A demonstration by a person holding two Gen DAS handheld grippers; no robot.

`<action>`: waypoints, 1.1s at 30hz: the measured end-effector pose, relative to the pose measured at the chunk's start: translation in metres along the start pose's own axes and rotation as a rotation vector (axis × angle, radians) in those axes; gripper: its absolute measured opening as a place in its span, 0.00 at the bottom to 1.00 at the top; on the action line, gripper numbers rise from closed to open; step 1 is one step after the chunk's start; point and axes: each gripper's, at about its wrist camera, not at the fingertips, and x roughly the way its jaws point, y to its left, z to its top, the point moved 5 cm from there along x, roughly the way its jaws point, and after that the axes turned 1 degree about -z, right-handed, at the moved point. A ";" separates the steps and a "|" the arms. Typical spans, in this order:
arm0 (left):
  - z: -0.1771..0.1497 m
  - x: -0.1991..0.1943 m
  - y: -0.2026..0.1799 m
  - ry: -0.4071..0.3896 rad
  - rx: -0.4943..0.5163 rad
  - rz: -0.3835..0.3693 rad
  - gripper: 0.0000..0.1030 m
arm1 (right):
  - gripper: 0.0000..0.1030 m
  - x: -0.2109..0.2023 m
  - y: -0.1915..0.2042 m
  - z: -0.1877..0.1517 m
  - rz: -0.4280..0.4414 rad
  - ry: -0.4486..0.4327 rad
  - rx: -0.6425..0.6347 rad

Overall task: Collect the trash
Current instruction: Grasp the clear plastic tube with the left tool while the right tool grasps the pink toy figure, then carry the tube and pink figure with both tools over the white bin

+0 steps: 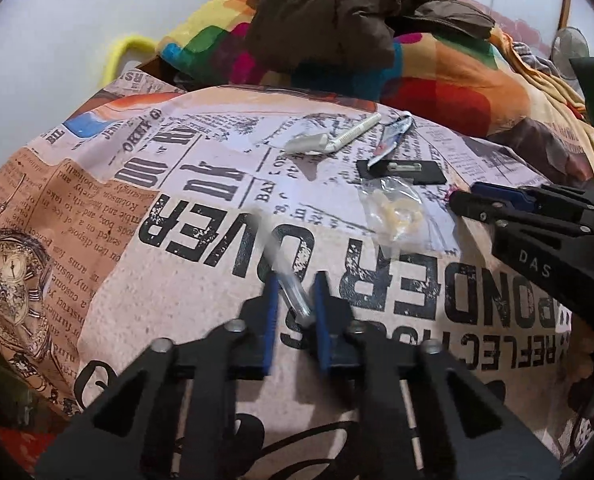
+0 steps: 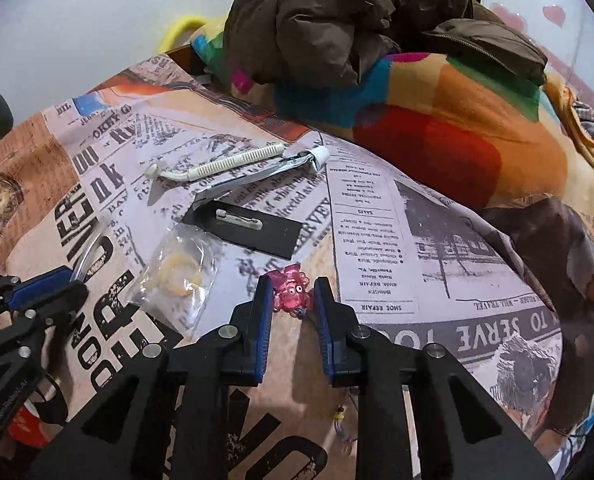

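My left gripper point(image 1: 295, 304) is shut on a clear plastic tube point(image 1: 285, 268) that sticks up and left from the jaws; it also shows in the right wrist view point(image 2: 85, 260). My right gripper point(image 2: 293, 300) has its jaws on either side of a pink translucent toy figure point(image 2: 291, 294) on the newspaper-print bedsheet point(image 2: 377, 208). On the sheet lie a white razor point(image 1: 333, 138), a squeezed toothpaste tube point(image 2: 265, 172), a black flat card with a white clip point(image 2: 249, 226) and a clear plastic bag with yellowish rings point(image 2: 177, 276).
A multicoloured blanket point(image 2: 437, 136) and a brown puffer jacket point(image 2: 337, 16) are piled at the back of the bed. A yellow tube frame point(image 1: 125, 50) stands by the white wall. A beaded string point(image 2: 339, 412) lies under my right gripper.
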 end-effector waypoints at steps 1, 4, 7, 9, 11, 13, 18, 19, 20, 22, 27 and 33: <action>-0.001 -0.001 0.000 0.009 0.006 -0.004 0.07 | 0.18 0.000 -0.001 0.000 0.001 0.008 0.013; -0.004 -0.005 0.001 0.030 -0.008 -0.028 0.07 | 0.18 0.000 -0.004 0.000 0.005 0.038 0.070; -0.005 -0.017 0.002 0.022 -0.013 -0.046 0.07 | 0.18 -0.008 -0.009 -0.003 0.006 0.039 0.104; -0.005 -0.030 0.002 0.005 -0.011 -0.063 0.07 | 0.18 -0.019 -0.012 -0.005 0.009 0.031 0.114; -0.004 -0.042 0.002 -0.009 -0.007 -0.072 0.07 | 0.18 -0.033 -0.014 -0.006 0.023 0.020 0.128; -0.002 -0.056 0.001 -0.027 0.003 -0.077 0.07 | 0.18 -0.048 -0.014 -0.005 0.026 0.008 0.128; 0.003 -0.092 0.000 -0.068 0.009 -0.095 0.07 | 0.18 -0.085 -0.006 0.003 0.027 -0.034 0.116; 0.004 -0.100 0.001 -0.075 0.008 -0.099 0.07 | 0.18 -0.093 -0.003 0.005 0.024 -0.046 0.111; 0.005 -0.107 0.001 -0.082 0.010 -0.100 0.07 | 0.18 -0.100 0.001 0.009 0.021 -0.057 0.104; 0.006 -0.123 0.003 -0.102 0.017 -0.097 0.07 | 0.18 -0.117 0.007 0.015 0.023 -0.082 0.097; 0.006 -0.161 0.010 -0.158 0.044 -0.063 0.07 | 0.18 -0.166 0.028 0.026 0.037 -0.152 0.069; 0.000 -0.205 0.035 -0.199 0.018 -0.052 0.07 | 0.18 -0.206 0.062 0.035 0.043 -0.202 0.013</action>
